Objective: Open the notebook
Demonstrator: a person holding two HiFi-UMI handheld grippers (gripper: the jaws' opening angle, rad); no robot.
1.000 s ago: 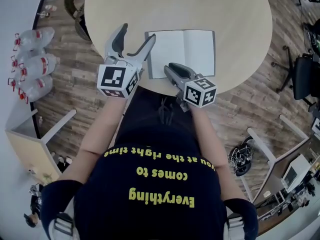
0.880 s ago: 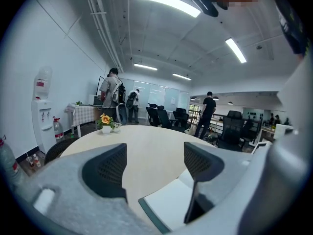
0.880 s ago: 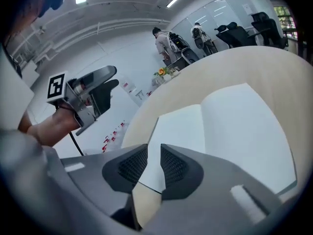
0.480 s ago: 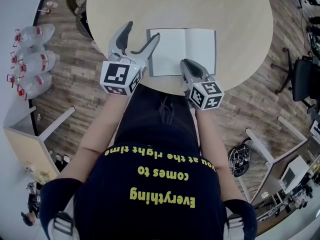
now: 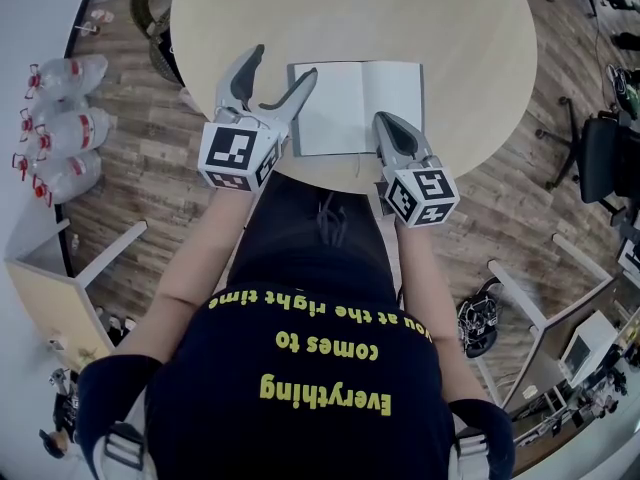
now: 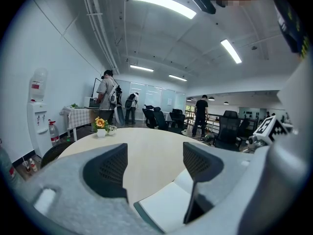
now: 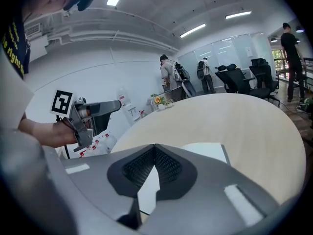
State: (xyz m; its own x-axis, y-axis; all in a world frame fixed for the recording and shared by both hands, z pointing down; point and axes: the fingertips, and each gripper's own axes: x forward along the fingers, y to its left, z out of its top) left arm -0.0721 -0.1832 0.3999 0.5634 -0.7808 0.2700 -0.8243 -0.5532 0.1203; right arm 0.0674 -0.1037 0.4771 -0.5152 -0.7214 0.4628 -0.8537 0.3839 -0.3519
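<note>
Currently, left fingers [image 6: 105,170]: standing wide apart, with nothing gripped between them.
Left gripper [image 5: 280,66]: hanging over the near left part of the desk, one finger reaching across the notebook's left edge and the other out over bare desk; whether it is touching the page cannot be told.
Right fingers [image 7: 142,168]: pressing together, pads meeting, holding nothing.
Right gripper [image 5: 387,123]: pointing away from the person, its tip sitting over the notebook's right page close to the near edge; contact cannot be told.
Notebook [image 5: 340,103]: lying open and flat, blank white pages facing up, dark cover showing as a thin border, just inside the desk's near edge and between the two grippers.
Desk [image 5: 400,18]: round with a pale wood top, stretching bare beyond the notebook toward its far edge.
Flower pot [image 6: 100,126]: standing small at the desk's far edge, seen from the left gripper view.
Water bottles [image 5: 65,118]: lying on the wooden floor, well off the desk's left edge.
Office chair [image 5: 610,153]: standing on the floor past the desk's right edge.
People [image 6: 108,97]: standing in the room's background, beyond the desk's far edge.
</note>
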